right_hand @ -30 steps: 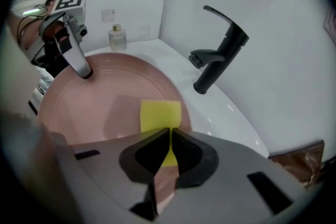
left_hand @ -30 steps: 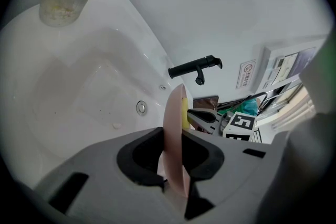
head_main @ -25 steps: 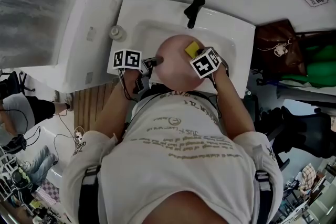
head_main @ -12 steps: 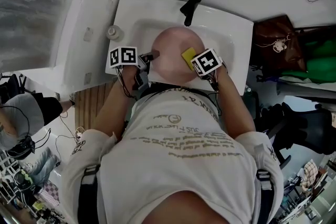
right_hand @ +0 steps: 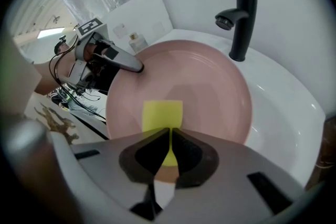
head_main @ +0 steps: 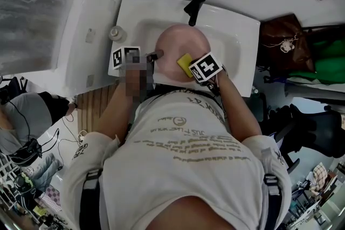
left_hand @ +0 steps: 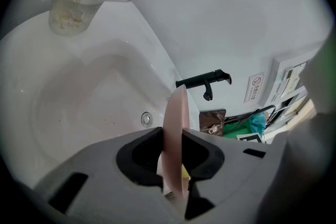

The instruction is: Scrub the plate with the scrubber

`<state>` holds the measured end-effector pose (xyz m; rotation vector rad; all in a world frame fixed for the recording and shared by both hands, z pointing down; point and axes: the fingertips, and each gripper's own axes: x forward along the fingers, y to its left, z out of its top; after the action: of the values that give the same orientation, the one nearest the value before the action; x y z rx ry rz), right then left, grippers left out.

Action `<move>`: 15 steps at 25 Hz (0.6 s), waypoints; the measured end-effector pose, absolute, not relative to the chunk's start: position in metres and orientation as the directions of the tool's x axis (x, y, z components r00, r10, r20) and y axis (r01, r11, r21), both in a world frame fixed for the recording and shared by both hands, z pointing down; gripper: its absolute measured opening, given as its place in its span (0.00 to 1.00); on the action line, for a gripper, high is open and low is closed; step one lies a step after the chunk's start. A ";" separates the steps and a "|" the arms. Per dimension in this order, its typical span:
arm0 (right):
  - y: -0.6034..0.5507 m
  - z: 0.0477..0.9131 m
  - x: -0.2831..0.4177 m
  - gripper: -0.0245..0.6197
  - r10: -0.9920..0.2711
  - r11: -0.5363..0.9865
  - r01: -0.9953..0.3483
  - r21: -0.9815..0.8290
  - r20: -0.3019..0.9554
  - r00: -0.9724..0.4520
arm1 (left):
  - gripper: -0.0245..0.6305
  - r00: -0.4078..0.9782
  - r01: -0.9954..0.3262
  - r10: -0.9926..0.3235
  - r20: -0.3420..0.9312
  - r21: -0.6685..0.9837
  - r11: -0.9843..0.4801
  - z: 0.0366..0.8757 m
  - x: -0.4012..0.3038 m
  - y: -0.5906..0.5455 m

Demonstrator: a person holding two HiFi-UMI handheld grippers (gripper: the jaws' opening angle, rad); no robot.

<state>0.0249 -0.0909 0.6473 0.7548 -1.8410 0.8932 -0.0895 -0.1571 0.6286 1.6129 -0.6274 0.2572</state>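
Observation:
A pink plate [head_main: 180, 46] is held tilted over the white sink [head_main: 240, 35]. My left gripper [head_main: 156, 55] is shut on the plate's left rim. In the left gripper view the plate [left_hand: 176, 123] shows edge-on, clamped between the two pads of that gripper [left_hand: 173, 165]. My right gripper [head_main: 190, 66] is shut on a yellow scrubber [head_main: 185, 63], which lies flat against the near right part of the plate's face. The right gripper view shows the scrubber [right_hand: 163, 115] sticking out of that gripper's [right_hand: 169, 149] closed jaws onto the plate [right_hand: 205, 86].
A black faucet [head_main: 195, 5] stands at the back of the sink, just behind the plate. A small glass bottle [head_main: 117, 33] sits on the sink's left corner. A white appliance [head_main: 81, 24] is on the left, and bags [head_main: 291, 51] lie to the right.
My right gripper has slid the scrubber across the plate's face, leftward and toward the near rim. The left gripper keeps its hold on the rim and has hardly moved.

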 end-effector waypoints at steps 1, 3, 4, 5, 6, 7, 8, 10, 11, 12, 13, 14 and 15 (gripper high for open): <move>-0.090 0.645 0.019 0.10 -0.118 0.554 -0.785 -0.275 0.908 -0.402 | 0.16 0.823 -0.532 -0.246 0.511 0.846 -0.024 0.629 -0.089 -0.157; -0.089 0.640 0.006 0.10 -0.104 0.567 -0.763 -0.309 0.893 -0.439 | 0.16 0.824 -0.530 -0.247 0.509 0.848 -0.022 0.628 -0.087 -0.157; -0.088 0.638 0.001 0.10 -0.099 0.576 -0.753 -0.318 0.887 -0.450 | 0.16 0.825 -0.530 -0.246 0.509 0.848 -0.023 0.628 -0.086 -0.157; -0.088 0.637 -0.003 0.10 -0.096 0.588 -0.744 -0.318 0.886 -0.454 | 0.16 0.825 -0.530 -0.244 0.509 0.847 -0.027 0.628 -0.085 -0.157; -0.088 0.636 -0.006 0.10 -0.095 0.600 -0.737 -0.310 0.888 -0.450 | 0.16 0.825 -0.532 -0.242 0.510 0.846 -0.031 0.627 -0.084 -0.156; -0.089 0.636 -0.007 0.10 -0.096 0.614 -0.732 -0.295 0.893 -0.440 | 0.16 0.825 -0.535 -0.239 0.512 0.844 -0.035 0.627 -0.083 -0.155; -0.090 0.636 -0.007 0.10 -0.101 0.630 -0.727 -0.272 0.900 -0.424 | 0.16 0.825 -0.538 -0.234 0.515 0.842 -0.041 0.627 -0.082 -0.154; -0.098 0.636 -0.005 0.10 -0.129 0.672 -0.710 -0.210 0.911 -0.391 | 0.16 0.826 -0.542 -0.222 0.518 0.838 -0.059 0.625 -0.079 -0.152; -0.104 0.633 -0.006 0.10 -0.153 0.695 -0.698 -0.176 0.911 -0.382 | 0.16 0.828 -0.542 -0.214 0.518 0.837 -0.071 0.624 -0.078 -0.151; -0.111 0.630 -0.006 0.10 -0.179 0.710 -0.689 -0.145 0.909 -0.376 | 0.16 0.831 -0.541 -0.206 0.516 0.837 -0.084 0.622 -0.077 -0.151; -0.117 0.626 -0.006 0.10 -0.204 0.718 -0.686 -0.118 0.906 -0.370 | 0.16 0.834 -0.539 -0.196 0.515 0.837 -0.095 0.621 -0.075 -0.149; -0.122 0.624 -0.005 0.10 -0.225 0.721 -0.687 -0.096 0.905 -0.362 | 0.16 0.836 -0.538 -0.187 0.515 0.837 -0.103 0.621 -0.074 -0.148; -0.126 0.622 -0.004 0.10 -0.241 0.721 -0.688 -0.076 0.904 -0.352 | 0.16 0.838 -0.537 -0.179 0.515 0.837 -0.107 0.621 -0.073 -0.147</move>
<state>-0.0041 -0.1262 0.6225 0.7157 -1.9205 0.5585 -0.0731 -0.1466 0.6205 1.6772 -0.5632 0.3309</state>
